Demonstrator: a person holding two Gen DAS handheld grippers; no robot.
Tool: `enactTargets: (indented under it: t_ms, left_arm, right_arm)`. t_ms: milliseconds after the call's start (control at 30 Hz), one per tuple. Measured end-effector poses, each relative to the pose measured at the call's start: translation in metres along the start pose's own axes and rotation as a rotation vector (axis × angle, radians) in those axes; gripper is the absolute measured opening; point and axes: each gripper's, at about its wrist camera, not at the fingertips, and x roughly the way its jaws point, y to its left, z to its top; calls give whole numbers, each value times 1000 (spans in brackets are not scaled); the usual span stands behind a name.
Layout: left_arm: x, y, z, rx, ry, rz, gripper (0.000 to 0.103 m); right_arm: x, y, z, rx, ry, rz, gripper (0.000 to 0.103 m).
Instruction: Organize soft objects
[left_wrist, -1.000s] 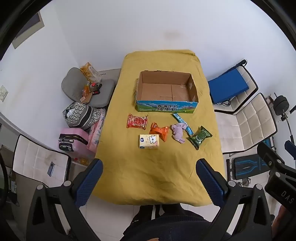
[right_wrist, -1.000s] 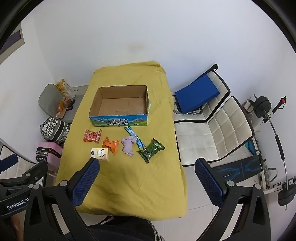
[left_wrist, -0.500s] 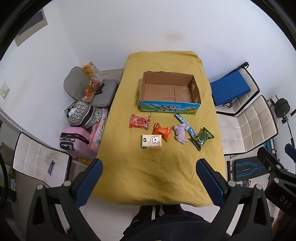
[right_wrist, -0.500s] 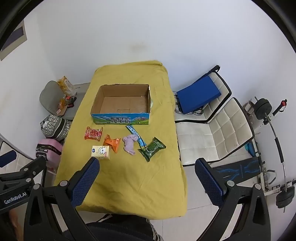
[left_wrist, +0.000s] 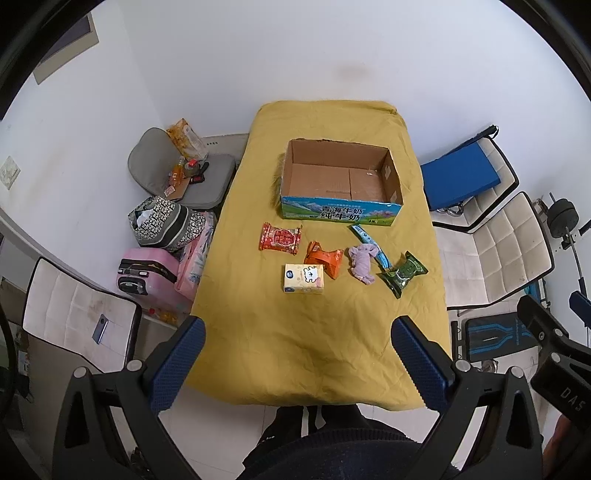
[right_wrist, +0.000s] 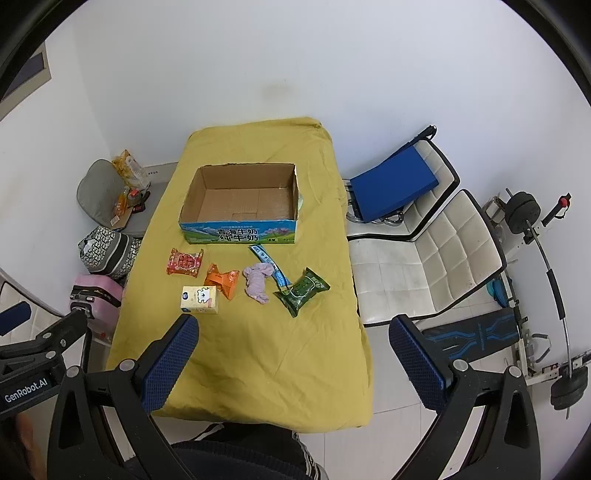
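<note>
Both grippers are held high above the near end of a counter (left_wrist: 317, 354) draped in a yellow cloth, well clear of every item on it. The left gripper (left_wrist: 297, 363) has its jaws spread wide and holds nothing; the right gripper (right_wrist: 293, 362) is likewise wide open and empty. An open cardboard box (left_wrist: 340, 181) with a blue printed front panel stands toward the far end of the counter, its interior showing only bare cardboard. The soft objects lie in a loose row just in front of the box. From left to right in the left wrist view: a red snack packet (left_wrist: 280, 239), an orange packet (left_wrist: 325, 258), a pale purple plush toy (left_wrist: 362, 263), a blue stick-shaped sachet (left_wrist: 371, 245) and a dark green packet (left_wrist: 403, 273). A yellow-and-white tissue pack (left_wrist: 304, 279) sits nearer the person, just beside the orange packet (their edges appear to touch). The sachet lies diagonally, passing between the plush toy and the green packet. To the left of the counter are a grey seat cushion (left_wrist: 177, 173), a patterned bag (left_wrist: 166, 221) and a pink suitcase (left_wrist: 146, 271); to the right, a white chair (right_wrist: 424, 258) and a blue pad (right_wrist: 391, 184).
</note>
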Motion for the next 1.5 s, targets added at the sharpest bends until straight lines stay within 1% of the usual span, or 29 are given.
enactTargets:
  t_ms: [633, 1500]
  left_arm:
    - [-3, -9, 2, -5, -9, -4, 103]
    - [-8, -5, -1, -17, -27, 2, 103]
  right_arm:
    - [-7, -4, -2, 9, -11, -10, 103]
    - [-9, -6, -1, 7, -19, -3, 103]
